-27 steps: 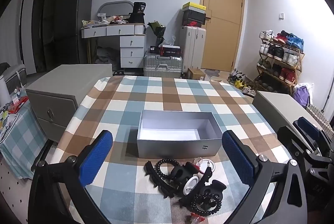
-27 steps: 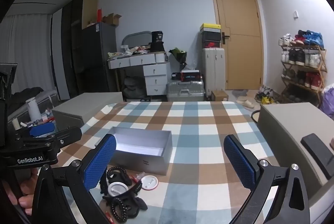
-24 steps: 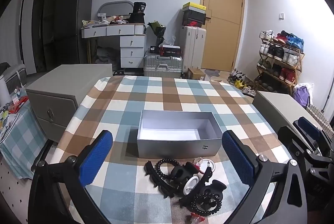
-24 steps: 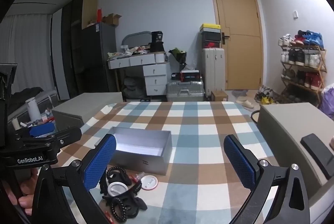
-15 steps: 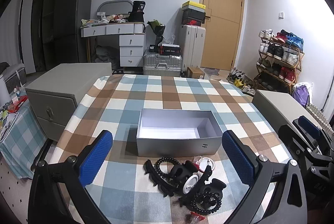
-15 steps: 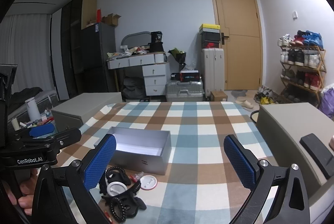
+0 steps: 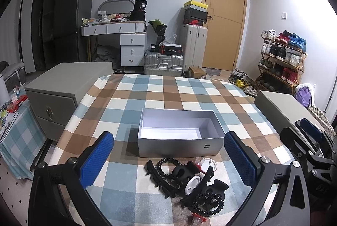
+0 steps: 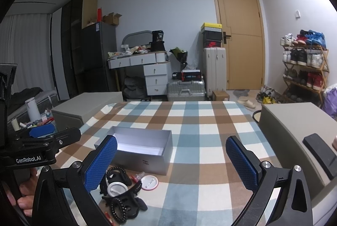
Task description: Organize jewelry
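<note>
Nothing is sorted yet: I see the silver rectangular cardboard box empty, the tangled black hair clips and coil ties heaped just before it on the checked surface; both grippers' fingers gape wide, holding nothing.

On the bench an open box sits mid-way; a heap of hair clips and coil ties lies just near of it.
</note>
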`<state>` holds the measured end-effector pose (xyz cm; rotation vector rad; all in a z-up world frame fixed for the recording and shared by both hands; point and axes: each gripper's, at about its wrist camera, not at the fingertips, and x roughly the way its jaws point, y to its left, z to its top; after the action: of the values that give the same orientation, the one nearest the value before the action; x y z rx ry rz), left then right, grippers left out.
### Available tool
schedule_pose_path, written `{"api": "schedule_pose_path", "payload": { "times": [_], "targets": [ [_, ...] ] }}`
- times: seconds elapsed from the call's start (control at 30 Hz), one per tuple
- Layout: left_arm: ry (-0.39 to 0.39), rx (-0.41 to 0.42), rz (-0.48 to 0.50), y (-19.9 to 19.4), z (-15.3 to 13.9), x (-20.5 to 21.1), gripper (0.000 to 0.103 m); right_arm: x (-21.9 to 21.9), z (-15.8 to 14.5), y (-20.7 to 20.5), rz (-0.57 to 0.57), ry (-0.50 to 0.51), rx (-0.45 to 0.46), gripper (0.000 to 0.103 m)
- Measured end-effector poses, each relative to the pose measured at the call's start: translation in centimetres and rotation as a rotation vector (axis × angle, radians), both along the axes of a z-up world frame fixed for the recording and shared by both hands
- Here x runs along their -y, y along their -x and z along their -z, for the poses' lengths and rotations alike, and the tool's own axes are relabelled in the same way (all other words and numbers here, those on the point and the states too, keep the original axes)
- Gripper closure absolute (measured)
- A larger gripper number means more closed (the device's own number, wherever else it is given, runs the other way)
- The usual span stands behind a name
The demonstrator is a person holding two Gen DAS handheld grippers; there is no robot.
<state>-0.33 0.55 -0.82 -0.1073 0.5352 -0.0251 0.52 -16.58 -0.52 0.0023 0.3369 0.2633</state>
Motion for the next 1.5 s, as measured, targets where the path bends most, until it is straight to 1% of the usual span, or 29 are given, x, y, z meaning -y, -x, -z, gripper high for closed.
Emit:
{"api": "schedule_pose_path", "payload": {
  "times": [0.3,0.5,0.67,0.73,0.77,0.83,0.87,0.9,0.93,0.97,1.1,1.13,1.17,1.2,1.3,1.37,1.5],
  "targets": [
    [0.002,-0.004,0.003,0.0,0.0,0.0,0.001,0.1,0.1,-0.1,-0.004,-0.007,0.000,0.000],
    [0.004,-0.006,-0.001,0.0,0.2,-0.2,0.001,-0.5,0.6,-0.4,-0.011,-0.002,-0.017,0.000],
    [0.001,-0.011,-0.010,0.0,0.5,-0.5,0.001,-1.1,0.9,-0.5,-0.042,-0.007,-0.049,0.000],
    [0.001,-0.014,-0.019,0.0,0.8,-0.9,0.001,-1.4,1.3,-0.6,-0.068,-0.007,-0.066,0.000],
    [0.001,-0.017,-0.023,0.0,0.9,-1.1,0.001,-1.6,1.4,-0.7,-0.082,-0.011,-0.097,0.000],
    [0.001,-0.026,-0.040,-0.1,1.3,-1.7,0.001,-2.2,2.0,-0.8,-0.120,-0.005,-0.122,0.000],
    [0.001,-0.030,-0.044,-0.1,1.4,-1.9,0.001,-2.5,2.3,-0.9,-0.138,-0.008,-0.149,0.000],
    [-0.002,-0.036,-0.054,-0.1,1.7,-2.3,0.001,-2.8,2.5,-1.0,-0.158,-0.027,-0.176,0.000],
    [-0.007,-0.040,-0.062,-0.1,1.9,-2.6,0.001,-3.1,3.0,-1.1,-0.180,-0.022,-0.199,0.000],
    [-0.011,-0.047,-0.069,-0.1,2.3,-2.9,0.001,-3.4,3.4,-1.3,-0.195,-0.018,-0.202,0.000],
    [-0.018,-0.086,-0.099,0.3,3.8,-4.3,0.001,-4.6,5.4,-1.6,-0.276,-0.025,-0.303,0.000],
    [-0.020,-0.094,-0.106,0.4,4.0,-4.6,0.001,-4.9,6.2,-1.9,-0.286,0.008,-0.308,0.000],
    [-0.020,-0.101,-0.110,0.5,4.2,-4.8,0.001,-5.3,6.7,-1.8,-0.299,0.010,-0.310,0.000],
    [-0.021,-0.112,-0.119,0.6,4.6,-5.2,0.001,-5.6,6.9,-1.5,-0.307,0.013,-0.320,0.000],
    [-0.020,-0.134,-0.131,0.9,5.2,-5.8,0.001,-6.3,8.3,-1.6,-0.313,0.080,-0.340,0.000],
    [-0.018,-0.142,-0.133,1.1,5.4,-6.0,0.001,-6.3,8.8,-1.8,-0.305,0.107,-0.350,0.000],
    [-0.023,-0.150,-0.134,1.5,5.8,-6.0,0.001,-6.3,9.4,-1.0,-0.284,0.115,-0.368,0.001]
  ]
}}
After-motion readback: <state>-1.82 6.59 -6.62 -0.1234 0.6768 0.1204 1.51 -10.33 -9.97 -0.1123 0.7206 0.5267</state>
